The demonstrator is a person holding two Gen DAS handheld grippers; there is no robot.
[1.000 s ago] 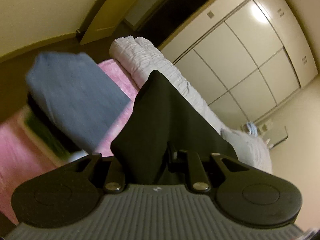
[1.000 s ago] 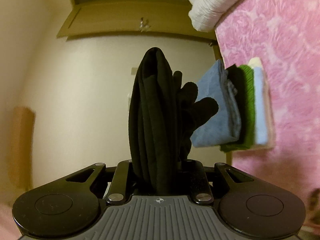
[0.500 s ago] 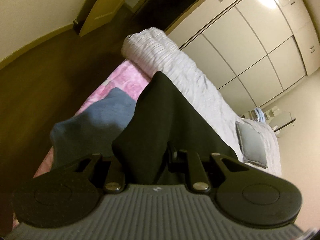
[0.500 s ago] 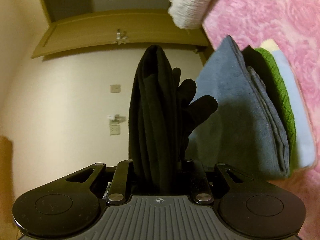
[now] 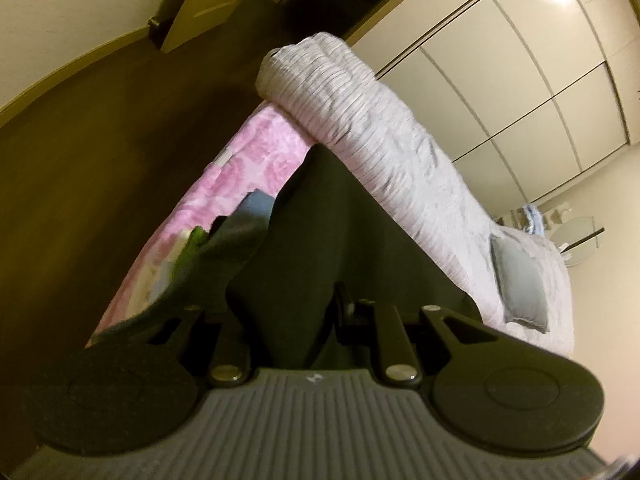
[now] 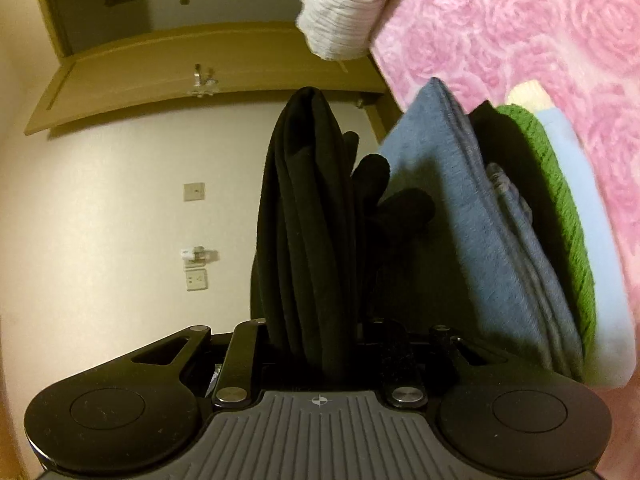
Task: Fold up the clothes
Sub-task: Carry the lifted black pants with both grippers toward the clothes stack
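A: Left gripper (image 5: 308, 312) first. I see it clamped on the folded black garment (image 5: 336, 232), cloth bunched between the jaws and draping forward. The stack of folded clothes (image 5: 224, 240) sat further up the view a second ago; now it's low and tight against the garment's left edge, with the floor (image 5: 100, 184) filling the left side. So I've brought the garment in over the stack.

B: Room there?

A: Tight on the left: the stack sits near the side edge of the pink blanket (image 5: 256, 156), floor drops off just beside it. The rolled white duvet (image 5: 360, 112) bounds the far side.

B: Right view?

A: Right gripper (image 6: 316, 344) pinches the same black garment (image 6: 304, 216), folds upright between the jaws. The jaws have just been opening a little, cloth still between them and pressed, so I call it gripping. A black-gloved hand (image 6: 388, 196) shows behind the cloth. The stack (image 6: 500, 240) has grown large, blue-grey layer nearest, green and pale blue behind, just beside the garment.

B: Meaning?

A: Placement looks close, I judge. Wall side is open; blanket (image 6: 540, 32) side is crowded.
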